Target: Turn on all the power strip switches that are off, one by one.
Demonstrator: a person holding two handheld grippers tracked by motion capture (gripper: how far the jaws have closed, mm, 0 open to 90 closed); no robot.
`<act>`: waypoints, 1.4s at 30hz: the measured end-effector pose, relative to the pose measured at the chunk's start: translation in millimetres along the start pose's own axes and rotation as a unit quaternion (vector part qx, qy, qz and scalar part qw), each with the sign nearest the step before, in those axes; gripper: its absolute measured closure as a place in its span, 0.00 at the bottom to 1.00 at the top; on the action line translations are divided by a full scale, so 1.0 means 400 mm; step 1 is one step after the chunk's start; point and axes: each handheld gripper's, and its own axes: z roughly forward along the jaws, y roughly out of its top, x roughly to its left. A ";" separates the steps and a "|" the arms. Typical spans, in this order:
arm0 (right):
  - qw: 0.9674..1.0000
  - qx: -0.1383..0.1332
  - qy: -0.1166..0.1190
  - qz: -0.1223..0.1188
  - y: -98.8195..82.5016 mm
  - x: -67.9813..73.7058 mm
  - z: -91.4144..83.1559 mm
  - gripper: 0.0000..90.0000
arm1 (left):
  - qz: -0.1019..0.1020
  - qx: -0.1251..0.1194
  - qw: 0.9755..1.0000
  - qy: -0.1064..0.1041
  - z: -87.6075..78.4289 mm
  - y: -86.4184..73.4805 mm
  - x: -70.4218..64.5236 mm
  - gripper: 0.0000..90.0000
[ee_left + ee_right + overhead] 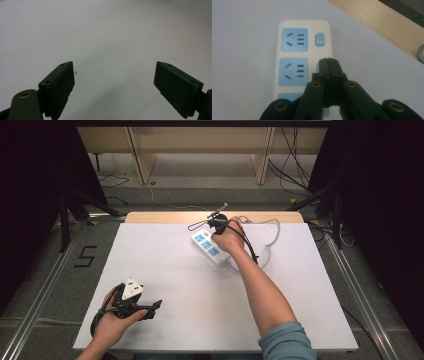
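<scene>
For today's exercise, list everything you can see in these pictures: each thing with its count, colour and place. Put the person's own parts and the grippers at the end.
power strip: one, white with light blue socket panels and blue switches, far middle of the table, under the right gripper
power strip cable: one, pale grey, looping right of the strip
table: one, white top with a wooden strip at the far edge
floor marking: one, black figure 5, left of the table
floor cables: several, dark, beyond the table
left gripper: one, black, jaws wide open over bare table, near left
right gripper: one, black, jaws shut, tip at the strip's second switch
forearms: two, right in a teal sleeve
</scene>
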 end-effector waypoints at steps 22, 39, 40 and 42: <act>1.000 0.003 0.002 0.001 0.025 0.003 0.014 1.00 | 0.000 0.001 1.000 -0.001 -0.001 0.000 0.002 0.18; 1.000 0.000 -0.002 0.002 0.048 -0.001 0.022 1.00 | 0.000 0.001 1.000 -0.001 -0.001 -0.001 0.002 0.18; 1.000 0.000 -0.002 0.004 0.048 -0.001 0.023 1.00 | 0.000 0.001 1.000 -0.002 -0.001 -0.001 0.002 0.18; 1.000 0.001 -0.002 0.005 0.050 -0.002 0.025 1.00 | 0.001 0.001 1.000 -0.001 -0.001 -0.001 0.002 0.18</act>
